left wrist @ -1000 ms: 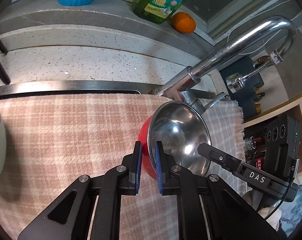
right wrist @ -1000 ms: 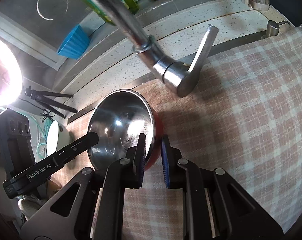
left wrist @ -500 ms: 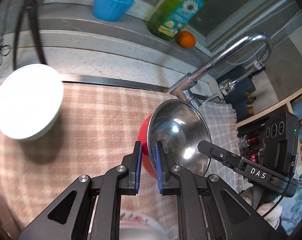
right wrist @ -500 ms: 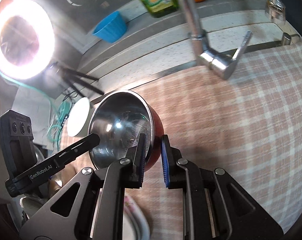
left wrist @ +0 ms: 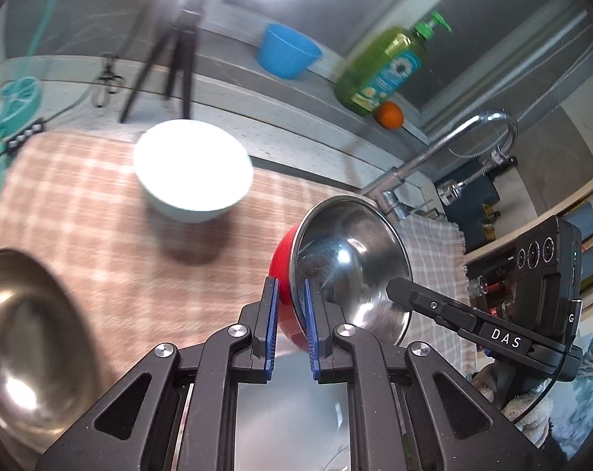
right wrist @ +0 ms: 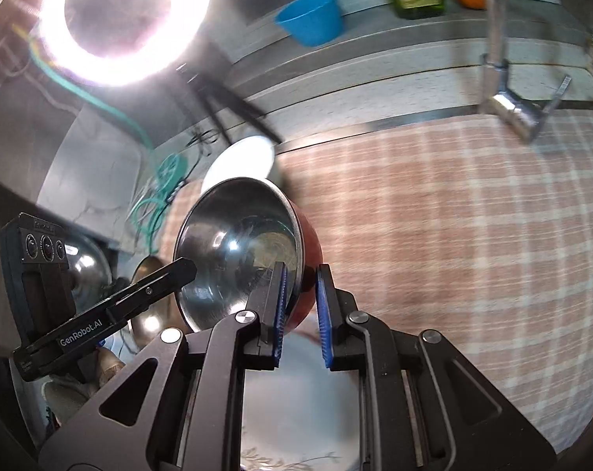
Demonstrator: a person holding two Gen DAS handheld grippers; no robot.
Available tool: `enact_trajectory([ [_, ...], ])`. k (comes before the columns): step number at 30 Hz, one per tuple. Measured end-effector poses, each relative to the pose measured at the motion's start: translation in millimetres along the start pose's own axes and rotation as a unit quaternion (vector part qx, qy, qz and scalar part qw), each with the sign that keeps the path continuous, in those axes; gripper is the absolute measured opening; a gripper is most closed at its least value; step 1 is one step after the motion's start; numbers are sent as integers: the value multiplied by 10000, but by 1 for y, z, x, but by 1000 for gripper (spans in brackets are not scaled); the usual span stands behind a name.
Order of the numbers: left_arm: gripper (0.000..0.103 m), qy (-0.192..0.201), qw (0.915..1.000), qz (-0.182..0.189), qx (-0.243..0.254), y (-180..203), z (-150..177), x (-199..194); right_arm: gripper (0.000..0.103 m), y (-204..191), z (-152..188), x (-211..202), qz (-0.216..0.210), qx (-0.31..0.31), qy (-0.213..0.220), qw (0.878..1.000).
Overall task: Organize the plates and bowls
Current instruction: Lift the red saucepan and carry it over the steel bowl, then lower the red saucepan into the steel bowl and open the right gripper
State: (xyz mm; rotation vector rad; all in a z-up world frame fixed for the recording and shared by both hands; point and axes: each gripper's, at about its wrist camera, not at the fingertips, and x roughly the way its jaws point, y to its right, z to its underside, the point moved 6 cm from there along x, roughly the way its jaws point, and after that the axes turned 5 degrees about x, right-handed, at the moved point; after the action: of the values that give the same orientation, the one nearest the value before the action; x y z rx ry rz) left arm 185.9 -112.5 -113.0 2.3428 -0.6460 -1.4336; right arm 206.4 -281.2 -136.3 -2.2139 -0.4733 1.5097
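Both claws carry one red bowl [left wrist: 284, 274] with a steel inside, in the air over the checked cloth [left wrist: 80, 216] on the desk. The left claw [left wrist: 290, 325] pinches the rim on its side, one pad outside on the red wall and one inside. The right claw [right wrist: 299, 310] pinches the opposite rim in the same way. The bowl hangs tilted between them, its mouth turned partly sideways.

The step in hand looks like carrying the bowl to where it will be stacked or set down. A white bowl [left wrist: 192, 170] sits upright on the cloth beyond, a brass-coloured bowl [left wrist: 26, 333] lies at the near left, and a pale plate [right wrist: 296, 412] shows under the right claw.

Next, the bowl probably needs levelling and lowering onto its spot, both claws in step, before either lets go. Both claws point steeply downward, facing each other across the bowl.
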Motion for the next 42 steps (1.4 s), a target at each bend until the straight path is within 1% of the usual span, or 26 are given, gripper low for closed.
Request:
enact_trajectory([
  [6,11,222,9993,-208,-227,-32,12,-36,15,-41,16,15,-195,-312,-161,9992],
  [17,11,528,9950,-491,-694,-87,31,-86,15,-112,38,48,-466,-817,-452,9945],
  [26,11,664,9894,-787,-1020,-131,48,-113,15,-159,58,85,-504,-1239,-753,9882],
  [34,11,477,9863,-1073,-1156,-162,62,-111,15,-174,73,122,-297,-1490,-1043,9829],
  [42,11,319,9859,-1196,-1128,-172,67,-105,15,-176,82,139,-70,-1684,-1197,9784],
])
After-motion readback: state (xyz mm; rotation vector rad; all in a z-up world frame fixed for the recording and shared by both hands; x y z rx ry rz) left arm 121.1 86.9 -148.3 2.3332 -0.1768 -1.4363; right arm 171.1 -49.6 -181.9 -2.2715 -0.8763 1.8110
